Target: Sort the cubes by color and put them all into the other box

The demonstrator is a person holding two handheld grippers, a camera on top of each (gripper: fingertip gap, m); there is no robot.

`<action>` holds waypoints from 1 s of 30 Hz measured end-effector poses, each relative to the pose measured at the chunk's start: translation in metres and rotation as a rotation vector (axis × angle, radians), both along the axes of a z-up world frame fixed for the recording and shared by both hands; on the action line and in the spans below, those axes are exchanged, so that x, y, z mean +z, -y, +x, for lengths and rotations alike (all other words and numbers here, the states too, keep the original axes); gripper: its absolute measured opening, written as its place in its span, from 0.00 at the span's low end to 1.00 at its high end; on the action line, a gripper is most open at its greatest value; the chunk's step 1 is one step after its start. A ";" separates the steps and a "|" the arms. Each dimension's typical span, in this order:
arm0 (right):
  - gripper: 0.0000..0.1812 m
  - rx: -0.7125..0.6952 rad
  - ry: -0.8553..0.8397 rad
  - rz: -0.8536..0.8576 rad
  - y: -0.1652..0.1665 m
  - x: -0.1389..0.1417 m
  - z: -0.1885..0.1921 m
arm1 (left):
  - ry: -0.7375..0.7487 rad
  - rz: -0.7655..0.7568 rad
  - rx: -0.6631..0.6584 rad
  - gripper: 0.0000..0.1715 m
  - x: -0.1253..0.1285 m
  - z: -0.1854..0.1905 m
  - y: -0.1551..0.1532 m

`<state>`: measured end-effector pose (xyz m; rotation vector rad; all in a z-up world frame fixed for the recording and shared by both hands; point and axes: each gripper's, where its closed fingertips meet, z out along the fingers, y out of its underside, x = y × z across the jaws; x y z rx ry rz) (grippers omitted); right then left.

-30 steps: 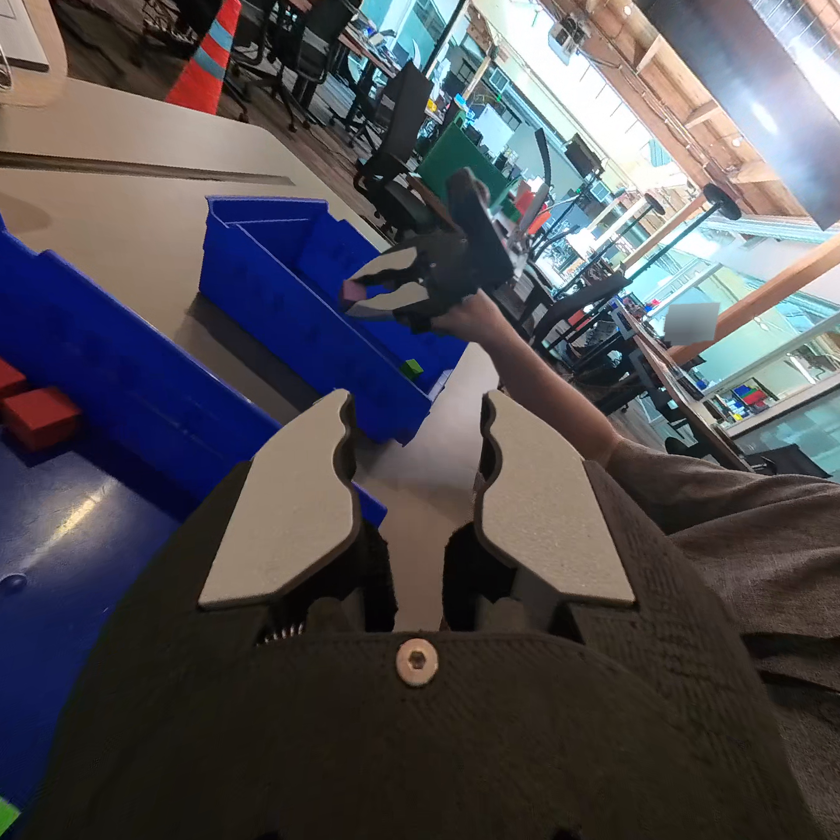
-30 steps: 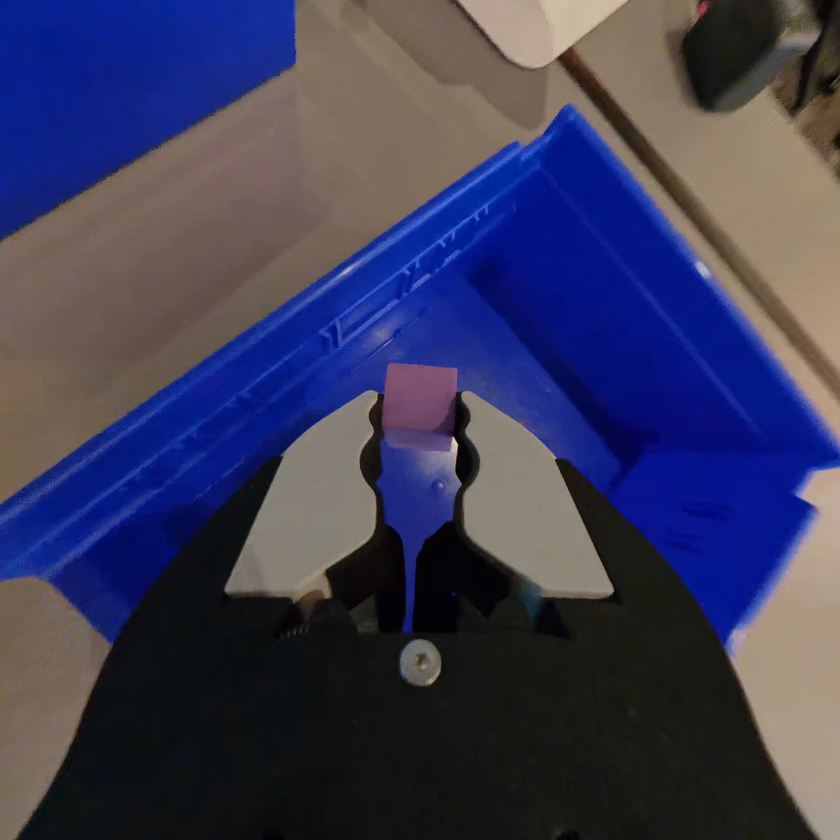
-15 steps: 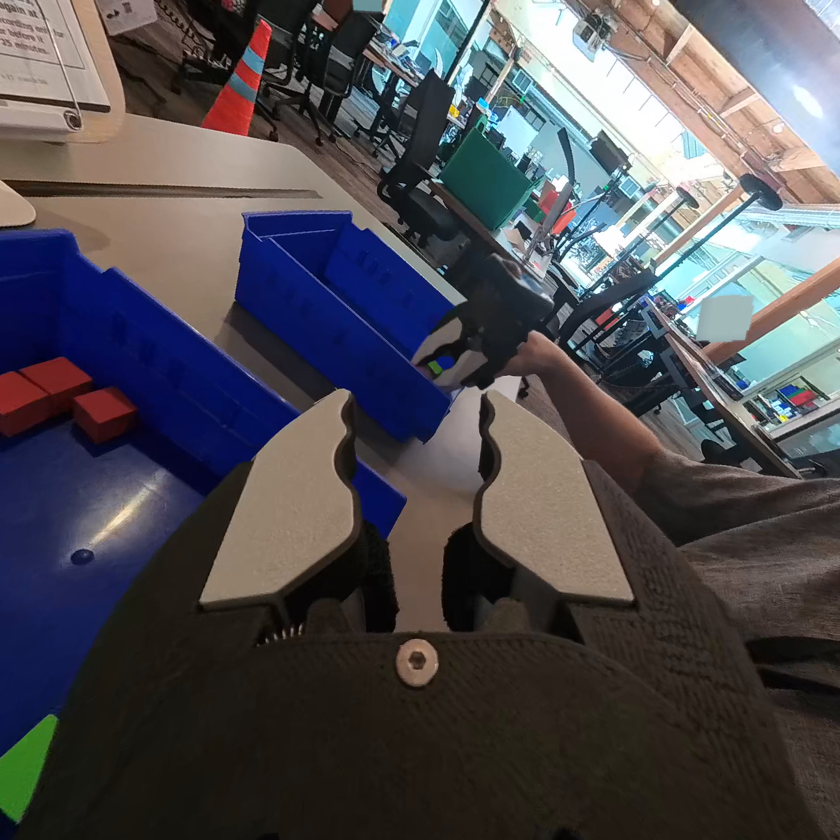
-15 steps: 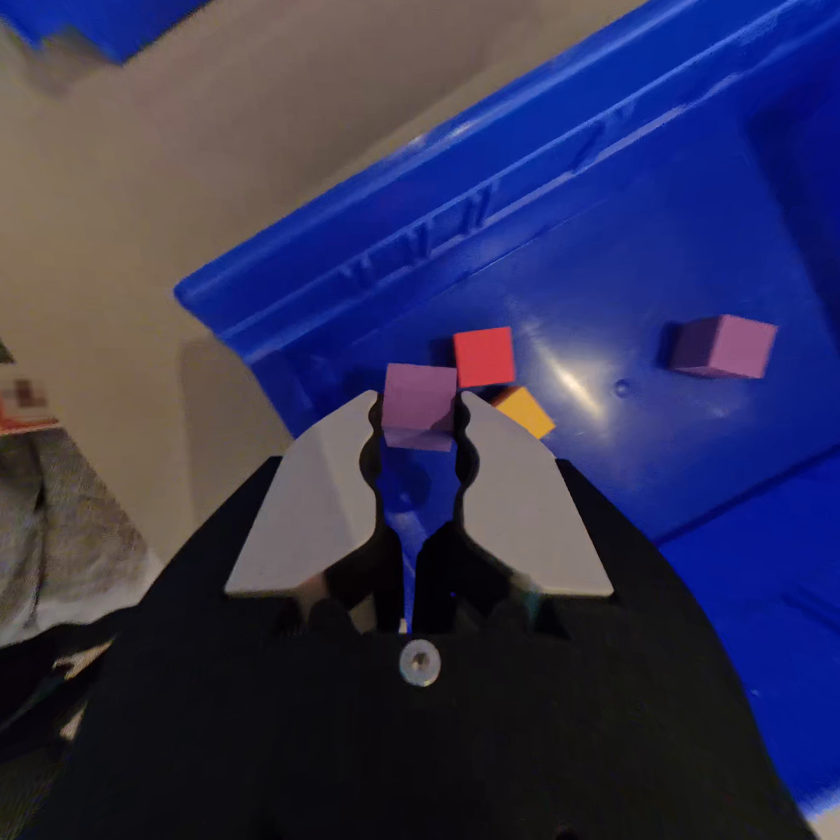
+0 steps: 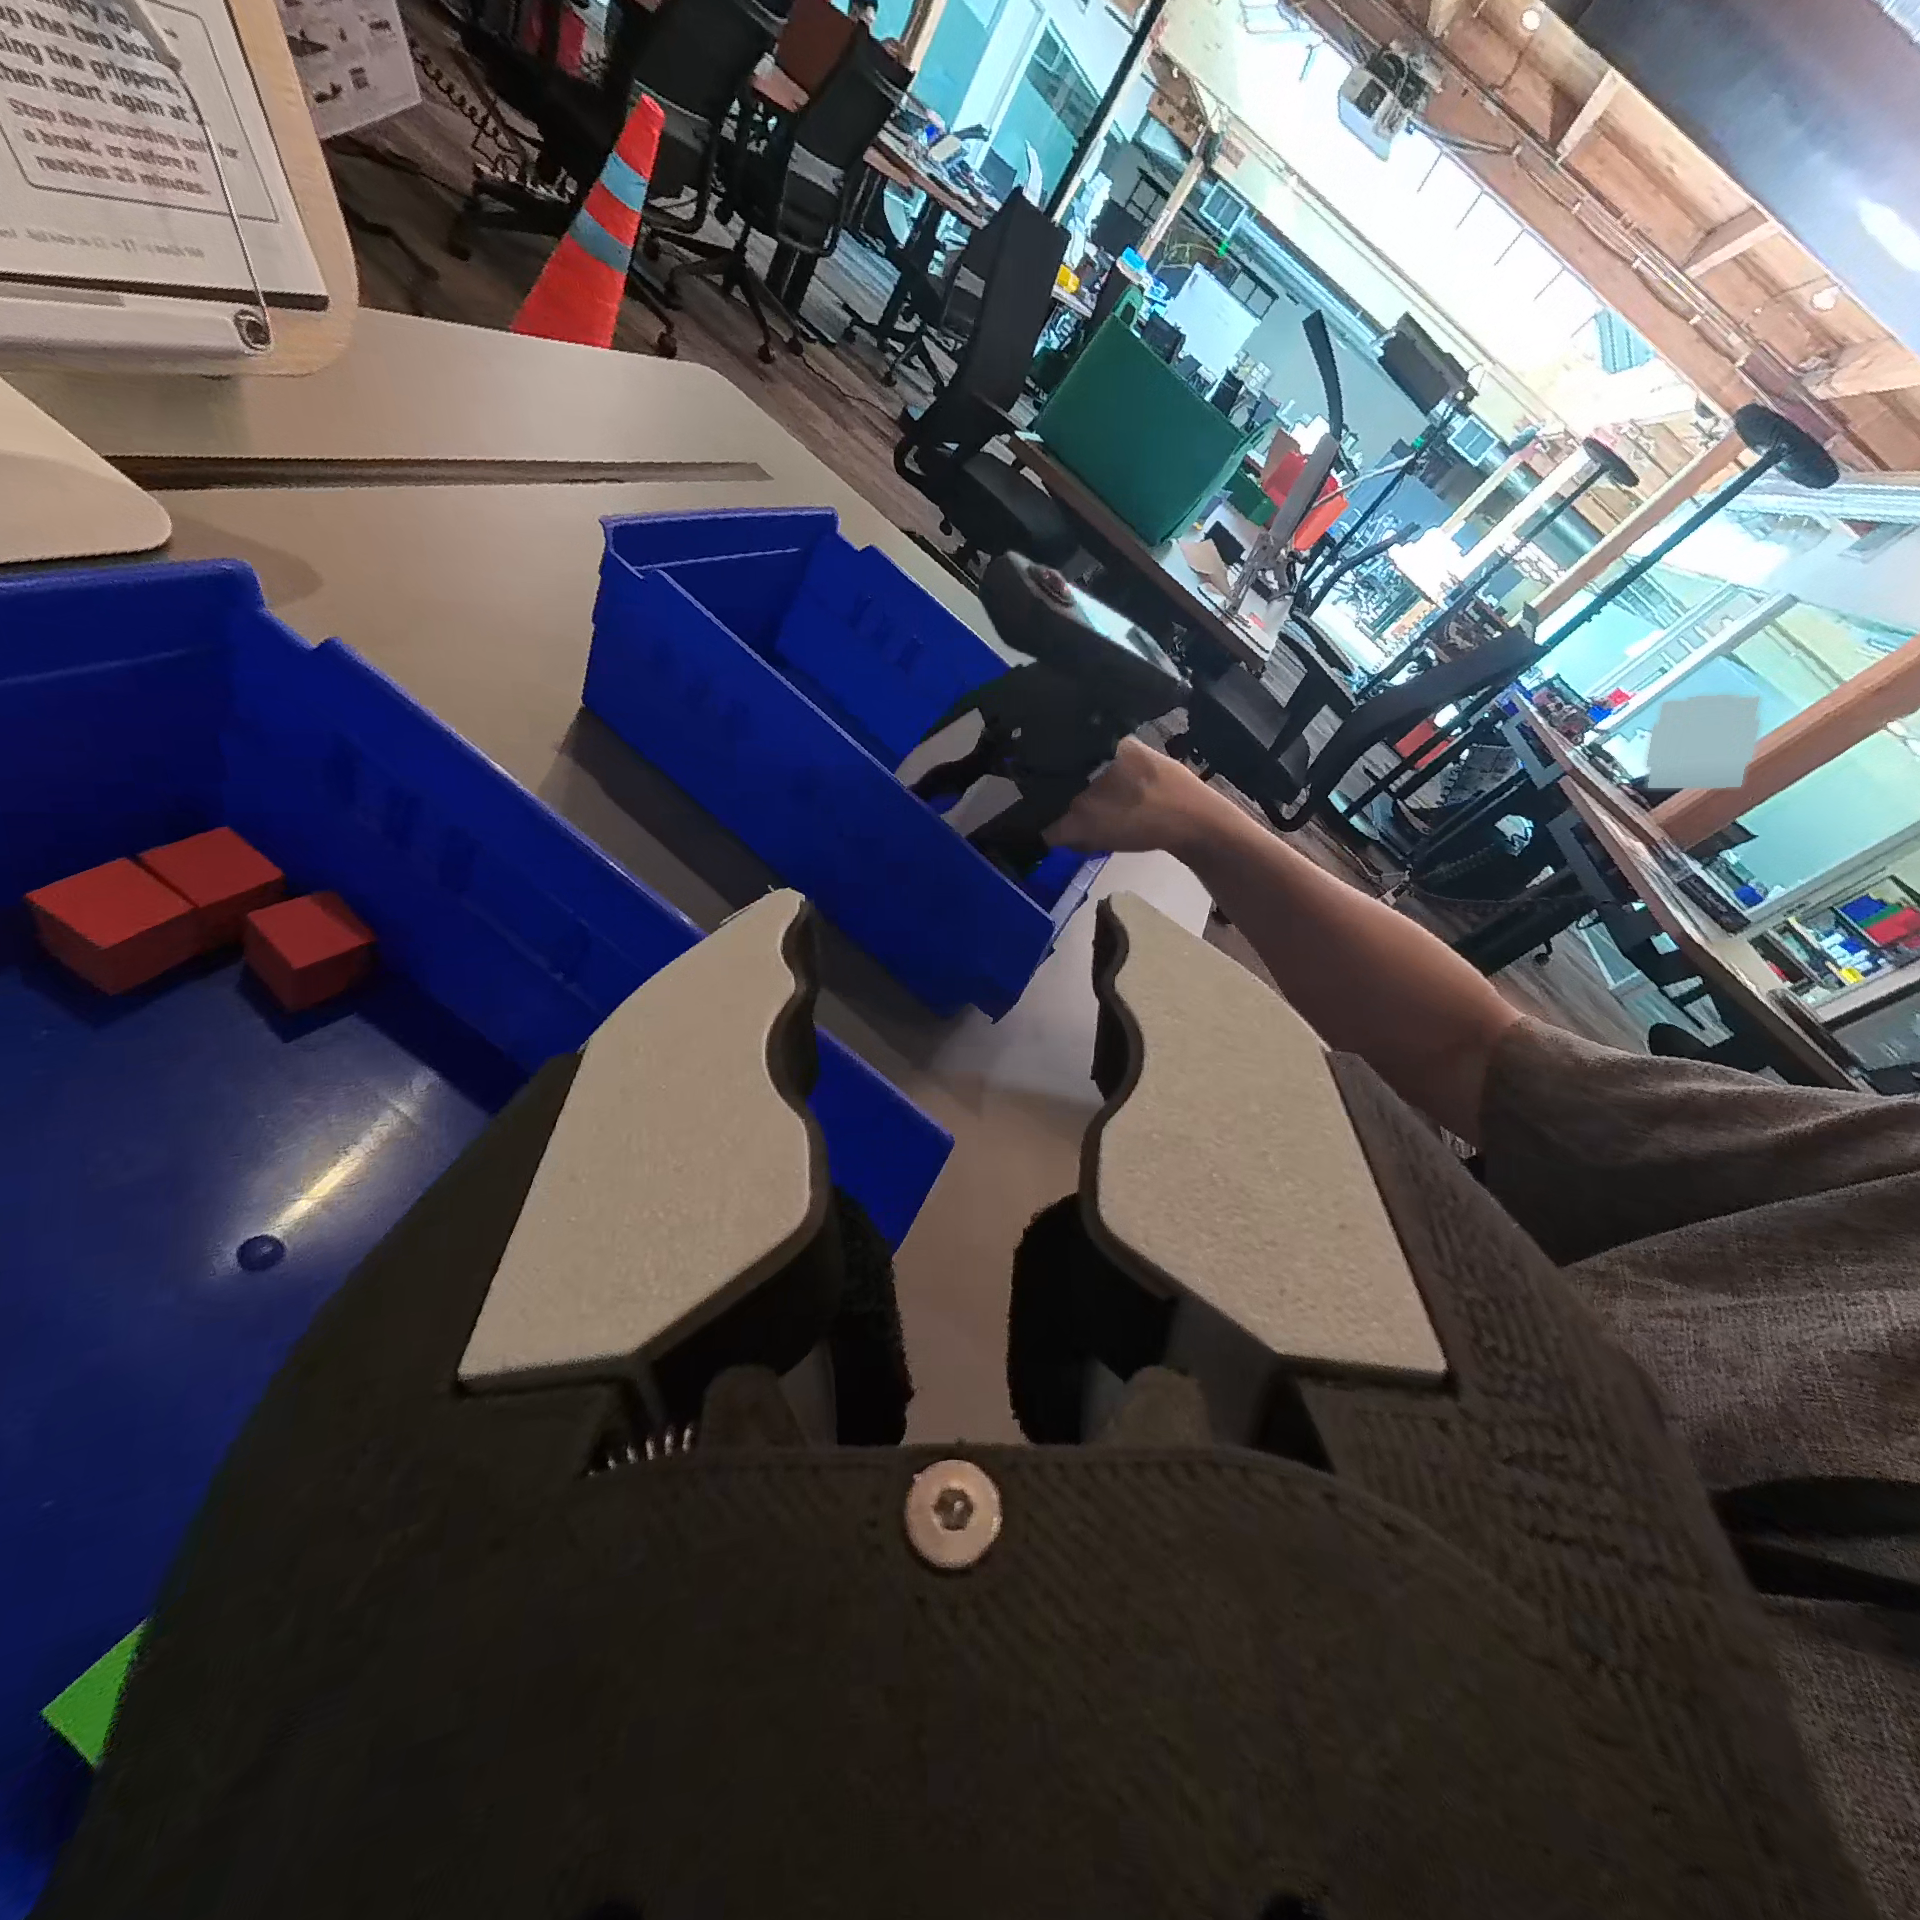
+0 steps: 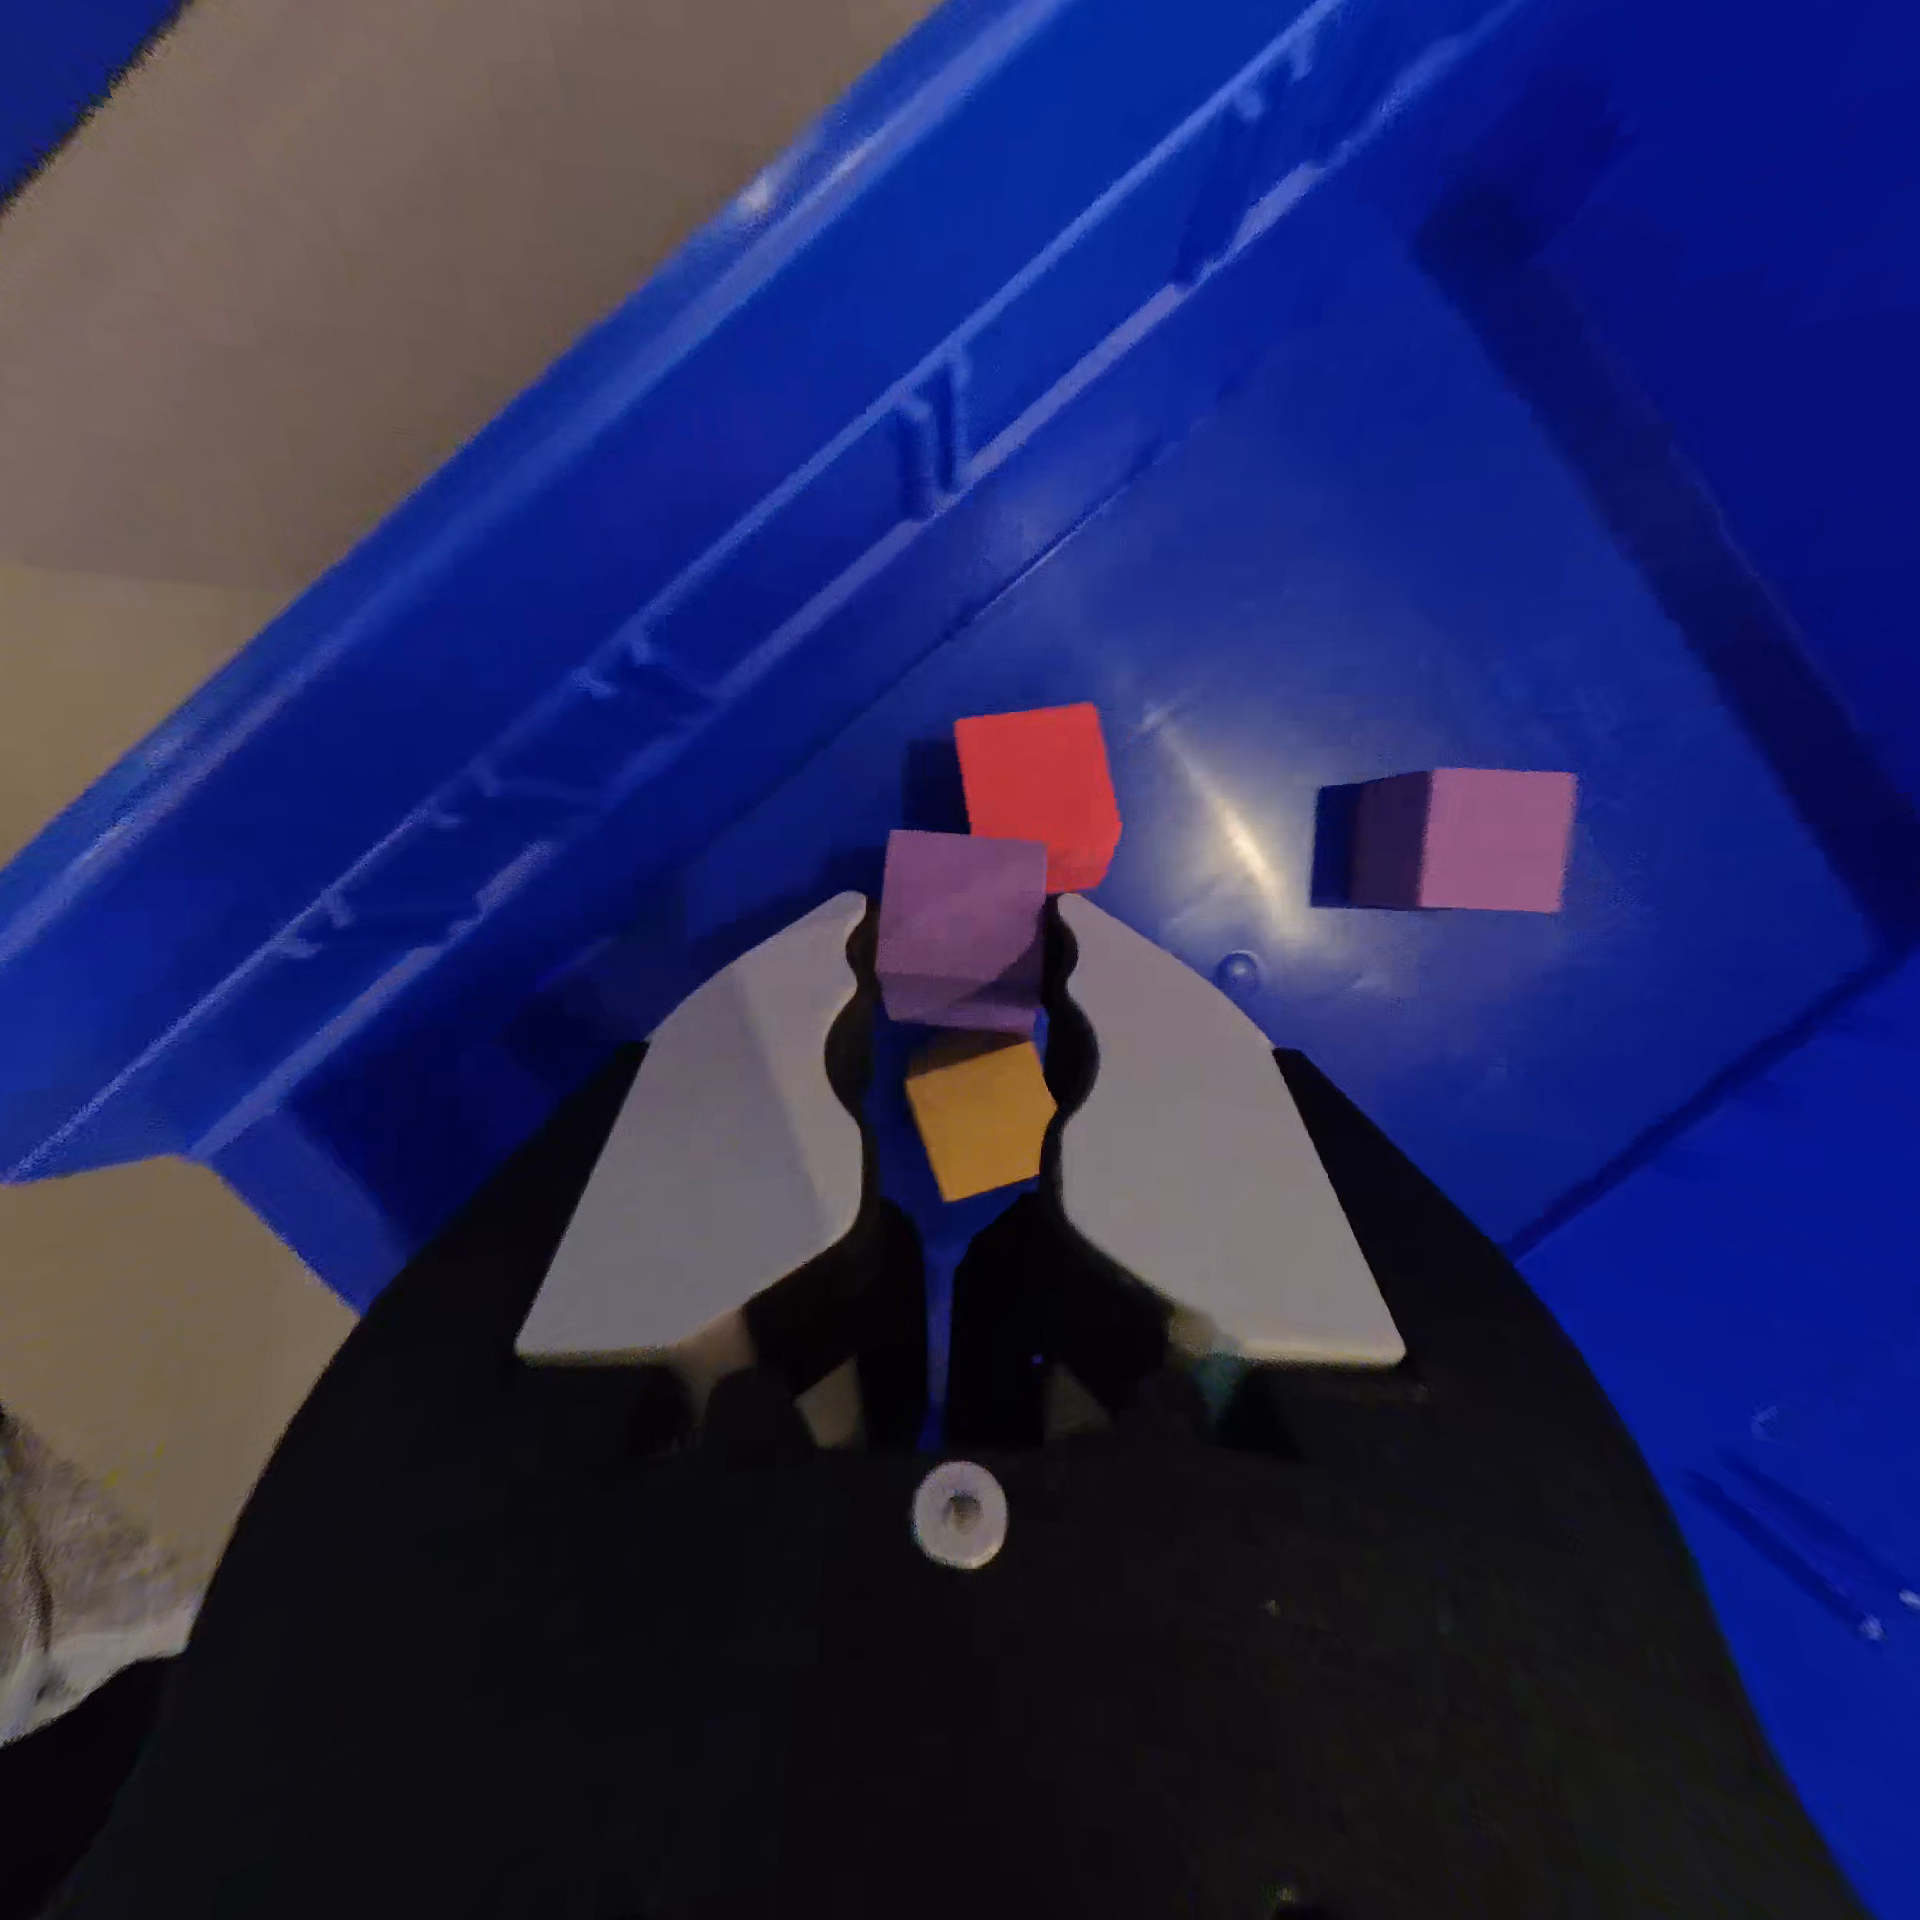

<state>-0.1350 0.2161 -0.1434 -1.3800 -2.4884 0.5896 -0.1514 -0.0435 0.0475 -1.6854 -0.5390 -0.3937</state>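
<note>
Between the fingertips of the right gripper [image 6: 961, 920], a purple cube [image 6: 961, 930] is being clamped; the jaws are closing on its two side faces, and the cube is sitting tilted in the grip. The gripper is pointing down into a blue bin [image 6: 1351, 540]. Just beyond the fingertips, a red cube [image 6: 1039, 795] is lying on the bin floor, its near edge partly covered by the held cube. Directly beneath the held cube, seen through the gap between the fingers, an orange cube [image 6: 982, 1122] is resting on the floor of the same bin. To the right of the fingertips, well apart from them, a second purple cube [image 6: 1465, 840] is lying on the bin floor. To the left of the bin wall, a beige table [image 6: 343, 343] is showing.

The left gripper [image 5: 951, 940] is holding nothing; its jaws are standing apart with bare table visible between them. To its left, a large blue bin [image 5: 447, 862] is containing three red blocks [image 5: 197, 920] grouped together, and a green block [image 5: 94, 1704] is showing at the lower left beside the gripper body. Ahead of the fingertips, in the left wrist view, the blue bin [image 5: 748, 727] is being entered by the right gripper [image 5: 971, 774], which a hand [image 5: 1127, 800] is gripping. Farther off, an orange traffic cone [image 5: 597, 244] is standing on the floor.
</note>
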 end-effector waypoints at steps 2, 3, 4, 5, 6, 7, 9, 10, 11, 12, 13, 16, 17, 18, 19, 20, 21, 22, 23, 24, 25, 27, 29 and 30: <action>0.16 -0.028 -0.021 0.002 -0.005 0.004 -0.004 | -0.004 0.000 -0.001 0.30 0.001 0.001 0.000; 0.16 -0.022 -0.018 -0.016 -0.002 0.007 -0.002 | -0.009 -0.002 -0.003 0.30 0.002 0.002 0.000; 0.16 -0.014 -0.018 -0.032 0.001 0.010 0.002 | -0.014 -0.005 -0.007 0.30 0.003 0.003 0.000; 0.16 0.003 -0.014 -0.033 0.004 0.010 0.006 | -0.021 -0.006 -0.011 0.30 0.003 0.005 -0.001; 0.16 0.015 -0.002 -0.020 0.006 0.008 0.009 | -0.026 -0.007 -0.012 0.30 0.004 0.006 -0.001; 0.16 0.027 0.016 -0.007 0.008 0.003 0.013 | -0.028 -0.005 -0.012 0.30 0.005 0.006 -0.001; 0.17 0.034 0.055 0.031 0.007 -0.008 0.017 | -0.025 0.000 -0.019 0.30 0.006 0.007 -0.003; 0.20 0.037 0.074 0.051 0.006 -0.013 0.019 | -0.024 -0.001 -0.023 0.30 0.006 0.009 -0.004; 0.23 0.032 0.082 0.071 0.003 -0.017 0.019 | -0.025 -0.005 -0.026 0.30 0.006 0.010 -0.004; 0.29 0.029 0.088 0.086 0.002 -0.018 0.020 | -0.031 -0.011 -0.024 0.30 0.006 0.010 -0.004; 0.32 0.028 0.089 0.093 0.001 -0.018 0.021 | -0.038 -0.019 -0.018 0.30 0.006 0.010 -0.003; 0.31 0.020 0.042 0.118 -0.004 -0.002 0.024 | -0.057 -0.052 0.015 0.29 0.005 0.006 0.005; 0.30 0.014 0.008 0.122 -0.006 0.009 0.025 | -0.061 -0.086 0.028 0.29 0.001 0.004 0.009; 0.30 0.008 -0.029 0.122 -0.007 0.021 0.027 | -0.067 -0.144 0.043 0.30 -0.007 0.000 0.013; 0.29 0.001 -0.078 0.125 -0.008 0.035 0.029 | -0.074 -0.229 0.059 0.30 -0.020 -0.004 0.018; 0.29 -0.005 -0.137 0.125 -0.008 0.051 0.031 | -0.082 -0.336 0.076 0.30 -0.037 -0.009 0.024; 0.29 -0.013 -0.196 0.116 -0.007 0.066 0.034 | -0.089 -0.445 0.078 0.30 -0.056 -0.013 0.030; 0.28 -0.020 -0.250 0.103 -0.005 0.080 0.037 | -0.085 -0.541 0.057 0.30 -0.074 -0.015 0.035; 0.28 -0.021 -0.293 0.091 -0.002 0.091 0.041 | -0.066 -0.627 0.022 0.30 -0.091 -0.013 0.038; 0.27 -0.024 -0.331 0.083 0.000 0.100 0.046 | -0.045 -0.709 -0.013 0.30 -0.106 -0.011 0.041; 0.27 -0.024 -0.364 0.074 0.002 0.107 0.049 | -0.038 -0.791 -0.041 0.30 -0.119 -0.010 0.044; 0.26 -0.031 -0.409 0.057 0.006 0.115 0.055 | -0.073 -0.949 -0.065 0.30 -0.139 -0.013 0.051; 0.25 -0.030 -0.435 0.037 0.010 0.116 0.058 | -0.122 -1.061 -0.101 0.31 -0.150 -0.013 0.054; 0.24 -0.032 -0.446 0.033 0.010 0.116 0.059 | -0.148 -1.103 -0.130 0.31 -0.154 -0.011 0.054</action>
